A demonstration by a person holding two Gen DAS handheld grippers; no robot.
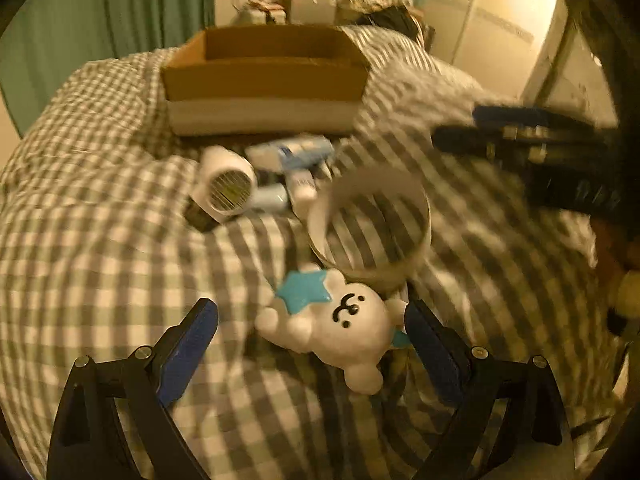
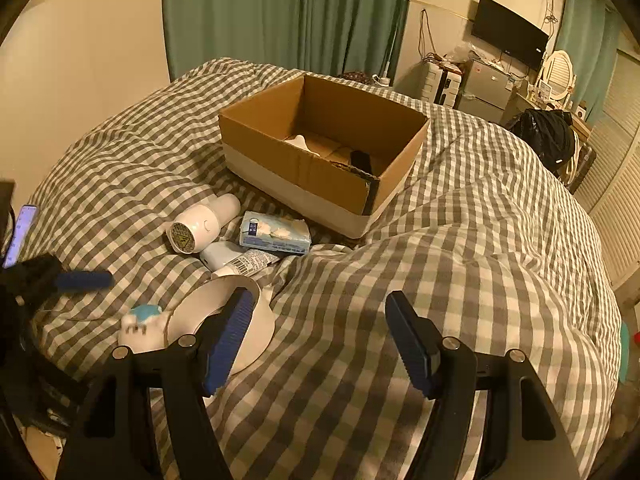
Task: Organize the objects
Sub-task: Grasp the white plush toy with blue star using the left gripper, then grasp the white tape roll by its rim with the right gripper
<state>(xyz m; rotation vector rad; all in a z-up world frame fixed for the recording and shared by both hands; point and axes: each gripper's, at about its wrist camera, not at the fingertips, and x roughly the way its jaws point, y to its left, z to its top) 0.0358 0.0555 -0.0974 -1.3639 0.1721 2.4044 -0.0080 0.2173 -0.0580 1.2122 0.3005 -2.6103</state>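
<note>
A white plush toy [image 1: 340, 326] with a blue star lies on the checked bed cover between the open fingers of my left gripper [image 1: 312, 320]; it also shows in the right wrist view [image 2: 140, 326]. A white tape roll [image 1: 370, 220] lies just beyond it, also in the right wrist view [image 2: 224, 320]. A white hair dryer [image 2: 200, 226], a tissue pack [image 2: 276, 232] and a tube [image 2: 244, 262] lie in front of the open cardboard box [image 2: 320, 184]. My right gripper [image 2: 320, 334] is open and empty over the cover.
The box holds a dark object [image 2: 362, 160] and something white. A phone [image 2: 20, 236] lies at the bed's left edge. Green curtains [image 2: 280, 12], a small fridge [image 2: 486, 90] and a TV [image 2: 508, 34] stand behind the bed.
</note>
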